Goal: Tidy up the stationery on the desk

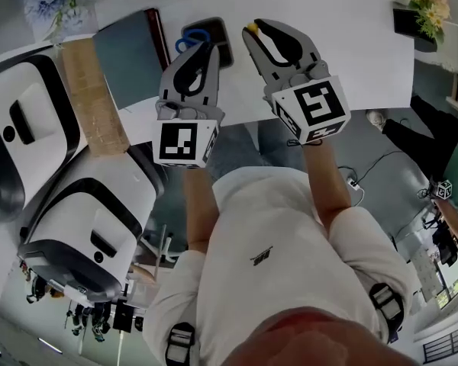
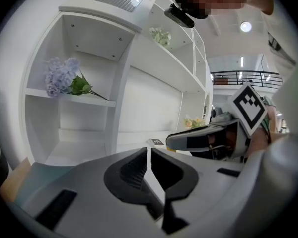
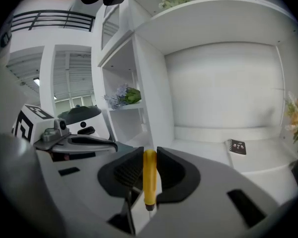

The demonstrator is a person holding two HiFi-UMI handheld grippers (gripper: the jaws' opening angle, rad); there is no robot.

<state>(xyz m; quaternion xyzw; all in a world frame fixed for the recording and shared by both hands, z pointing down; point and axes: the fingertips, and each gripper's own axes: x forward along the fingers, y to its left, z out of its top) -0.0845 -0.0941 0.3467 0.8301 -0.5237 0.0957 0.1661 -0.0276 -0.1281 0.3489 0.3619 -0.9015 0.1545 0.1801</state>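
Observation:
My right gripper (image 1: pixel 253 32) is raised over the white desk (image 1: pixel 343 59), shut on a yellow pen (image 3: pixel 149 175) that stands upright between its pads. In the head view the pen's yellow end (image 1: pixel 251 27) pokes out at the jaw tips. Beside it on the left, my left gripper (image 2: pixel 149 155) is shut with nothing between its jaws. In the head view the left gripper (image 1: pixel 208 52) hovers just in front of a dark tray (image 1: pixel 224 43) that holds blue-handled scissors (image 1: pixel 189 42).
A teal notebook (image 1: pixel 130 59) and a wooden strip (image 1: pixel 91 97) lie left of the tray. White shelving rises behind the desk, with purple flowers (image 2: pixel 62 76) on one shelf and a small black booklet (image 3: pixel 237 147) in the wide niche. White machines (image 1: pixel 84 219) stand at the left.

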